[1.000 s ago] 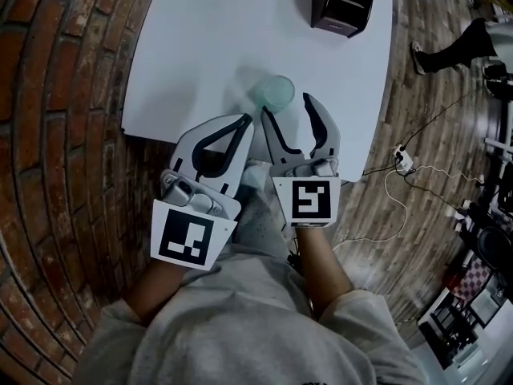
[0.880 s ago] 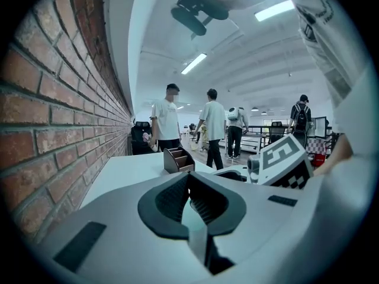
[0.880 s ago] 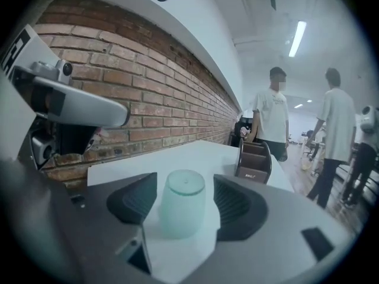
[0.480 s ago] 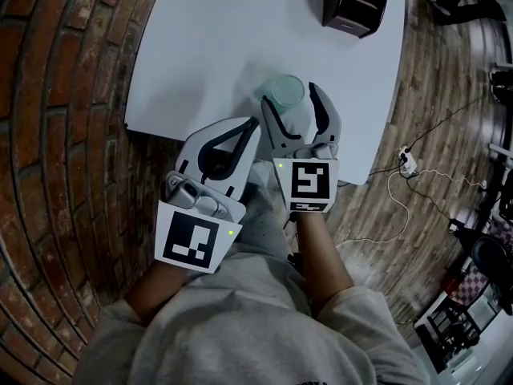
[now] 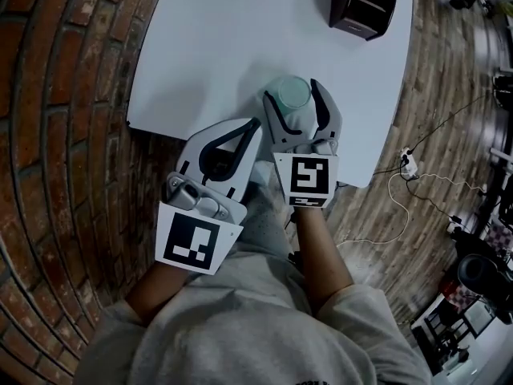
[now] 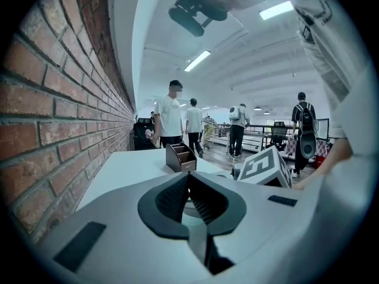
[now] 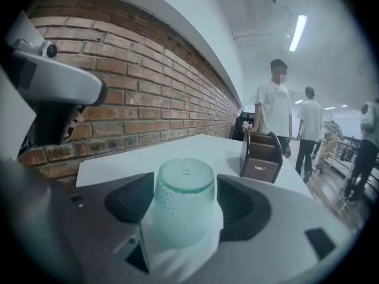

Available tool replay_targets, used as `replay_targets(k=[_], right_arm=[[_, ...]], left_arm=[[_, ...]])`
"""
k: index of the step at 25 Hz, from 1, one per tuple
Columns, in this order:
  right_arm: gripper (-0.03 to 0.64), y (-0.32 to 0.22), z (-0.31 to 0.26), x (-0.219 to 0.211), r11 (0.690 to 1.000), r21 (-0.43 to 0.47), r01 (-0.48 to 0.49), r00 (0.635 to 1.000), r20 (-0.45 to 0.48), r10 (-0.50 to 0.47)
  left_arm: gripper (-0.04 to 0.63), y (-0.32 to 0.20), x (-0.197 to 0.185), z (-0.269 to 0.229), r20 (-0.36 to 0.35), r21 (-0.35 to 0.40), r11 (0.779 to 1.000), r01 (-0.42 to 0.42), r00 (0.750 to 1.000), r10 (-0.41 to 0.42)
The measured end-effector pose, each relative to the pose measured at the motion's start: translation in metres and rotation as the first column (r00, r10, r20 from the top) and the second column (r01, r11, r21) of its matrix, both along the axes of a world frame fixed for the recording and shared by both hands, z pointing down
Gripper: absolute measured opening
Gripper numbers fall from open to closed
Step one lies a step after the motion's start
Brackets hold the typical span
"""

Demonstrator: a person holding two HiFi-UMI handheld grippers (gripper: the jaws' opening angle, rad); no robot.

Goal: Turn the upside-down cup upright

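While the right tongs point(image 5: 292, 107), just opened, straddle the cup point(image 7: 184, 197) unpressed, a lopsided squeeze could knock it off the near desk point(image 5: 208, 38) edge; left tongs point(image 5: 256, 122) clenched, empty.

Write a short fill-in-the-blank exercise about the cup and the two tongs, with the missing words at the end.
The cup stands ____ on the white table.
The right tongs are ____, with the cup between the jaws.
The left tongs are ____ and hold nothing.
Missing words: upside down; open; shut.
Note: the right tongs' jaws have just been opening.
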State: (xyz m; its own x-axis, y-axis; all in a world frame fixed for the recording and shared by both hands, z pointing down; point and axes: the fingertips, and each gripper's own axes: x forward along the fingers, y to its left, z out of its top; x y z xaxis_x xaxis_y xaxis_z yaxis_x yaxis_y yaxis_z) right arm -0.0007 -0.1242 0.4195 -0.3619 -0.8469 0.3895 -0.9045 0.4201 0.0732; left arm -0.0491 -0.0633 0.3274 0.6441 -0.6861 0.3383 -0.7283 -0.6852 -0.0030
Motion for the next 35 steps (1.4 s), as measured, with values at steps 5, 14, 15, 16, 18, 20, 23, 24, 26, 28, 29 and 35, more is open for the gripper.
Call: replay_targets(k=[5, 14, 15, 16, 18, 20, 23, 24, 26, 28, 29, 35], right_arm=[[0.318, -0.003, 0.002, -0.001, 1.0, 0.011, 0.001, 1.0, -0.01, -0.001], [0.318, -0.002, 0.0, 0.001, 0.999, 0.038, -0.004, 1.0, 0.001, 0.004], [0.318, -0.001, 0.0, 0.002, 0.999, 0.037, -0.007, 1.0, 0.003, 0.007], [0.318, -0.001, 0.0, 0.003, 0.999, 0.035, -0.011, 1.0, 0.005, 0.011], [0.318, 0.0, -0.001, 0.006, 0.999, 0.034, -0.017, 1.0, 0.011, 0.017], [0.318, 0.001, -0.002, 0.007, 0.999, 0.038, -0.02, 1.0, 0.016, 0.019], [0.318, 0.002, -0.007, 0.009, 0.999, 0.05, -0.022, 0.999, 0.029, 0.02], [0.318, 0.002, -0.009, 0.009, 0.998, 0.053, -0.024, 0.999, 0.039, 0.022], [0.318, 0.002, -0.012, 0.009, 0.998, 0.055, -0.032, 0.998, 0.062, 0.029], [0.318, 0.002, -0.013, 0.009, 0.998, 0.05, -0.045, 0.995, 0.09, 0.04], [0.318, 0.003, -0.013, 0.009, 0.998, 0.047, -0.051, 0.993, 0.105, 0.046], [0.318, 0.005, -0.021, 0.014, 0.996, 0.022, -0.081, 0.966, 0.247, 0.073]], left_arm=[[0.011, -0.002, 0.0, 0.001, 0.005, 0.003, 1.0, 0.0, 1.0, 0.0], [0.011, -0.006, 0.001, 0.002, 0.02, 0.007, 1.0, -0.008, 1.0, 0.008], [0.011, -0.007, 0.002, 0.003, 0.021, 0.004, 1.0, -0.007, 1.0, 0.007], [0.011, -0.007, 0.003, 0.004, 0.022, 0.0, 1.0, -0.007, 1.0, 0.007], [0.011, -0.009, 0.006, 0.007, 0.023, -0.01, 1.0, -0.009, 1.0, 0.009], [0.011, -0.011, 0.009, 0.009, 0.025, -0.015, 1.0, -0.012, 1.0, 0.012], [0.011, -0.013, 0.013, 0.011, 0.028, -0.018, 1.0, -0.019, 0.999, 0.019], [0.011, -0.013, 0.013, 0.011, 0.03, -0.021, 1.0, -0.019, 0.999, 0.02], [0.011, -0.014, 0.014, 0.014, 0.035, -0.029, 0.999, -0.015, 0.999, 0.016], [0.011, -0.017, 0.015, 0.017, 0.043, -0.031, 0.999, -0.014, 0.999, 0.015], [0.011, -0.018, 0.016, 0.019, 0.046, -0.03, 0.999, -0.015, 0.999, 0.017], [0.011, -0.023, 0.019, 0.024, 0.067, -0.032, 0.999, -0.021, 0.997, 0.023]])
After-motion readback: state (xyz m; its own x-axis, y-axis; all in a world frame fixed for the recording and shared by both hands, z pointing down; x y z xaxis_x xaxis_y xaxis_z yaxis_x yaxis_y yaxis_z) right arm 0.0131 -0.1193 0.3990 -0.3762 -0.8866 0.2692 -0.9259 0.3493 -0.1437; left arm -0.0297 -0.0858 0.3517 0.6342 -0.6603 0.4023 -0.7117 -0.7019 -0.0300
